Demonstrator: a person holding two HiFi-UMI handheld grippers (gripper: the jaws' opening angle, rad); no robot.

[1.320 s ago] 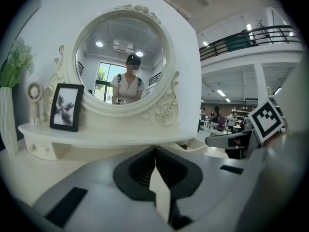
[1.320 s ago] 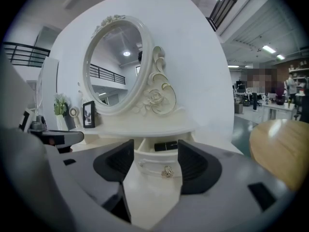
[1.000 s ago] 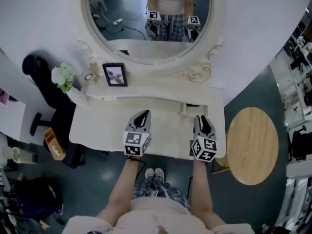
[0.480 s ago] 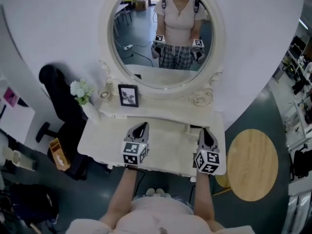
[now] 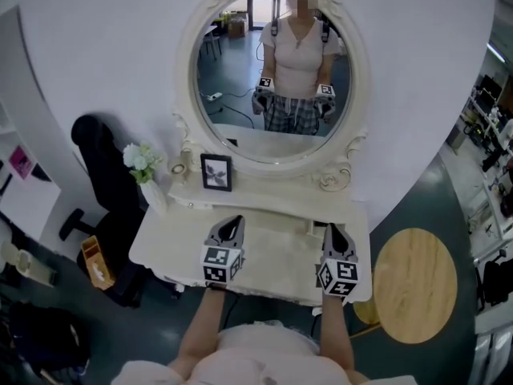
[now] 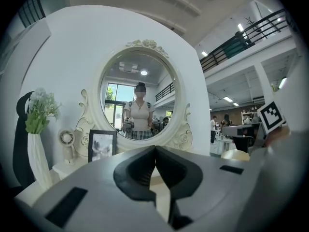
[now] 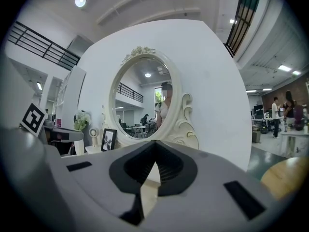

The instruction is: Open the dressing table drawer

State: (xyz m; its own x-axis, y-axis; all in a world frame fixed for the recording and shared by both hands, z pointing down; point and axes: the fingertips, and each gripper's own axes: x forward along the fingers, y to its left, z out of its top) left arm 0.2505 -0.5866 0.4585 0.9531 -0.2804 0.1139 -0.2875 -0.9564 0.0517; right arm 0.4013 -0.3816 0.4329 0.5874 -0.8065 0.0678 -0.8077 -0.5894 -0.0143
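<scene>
Over the front half of a cream dressing table [image 5: 276,247], two grippers are held side by side, well apart, both pointed level towards the mirror. The left gripper [image 5: 234,221] is seen with its jaws closed tip to tip and nothing held between them. The right gripper [image 5: 333,231] is likewise closed tip to tip and empty. The bare tabletop is seen beneath both grippers and through the small gap behind each pair of tips. The drawer itself cannot be made out in any view; the table's front edge is seen just behind the grippers, at the person's forearms.

Ahead of both grippers, an oval mirror [image 5: 272,70] in a carved cream frame is mounted above a raised shelf, and the person [image 5: 298,46] is reflected in it with both grippers. A dark picture frame [image 5: 216,172] is stood on that shelf just ahead of the left gripper. A white vase of pale flowers [image 5: 143,163] is placed further to that gripper's left, with a black chair [image 5: 100,163] beyond it. A round wooden table [image 5: 415,273] is seen on the floor to the right of the right gripper.
</scene>
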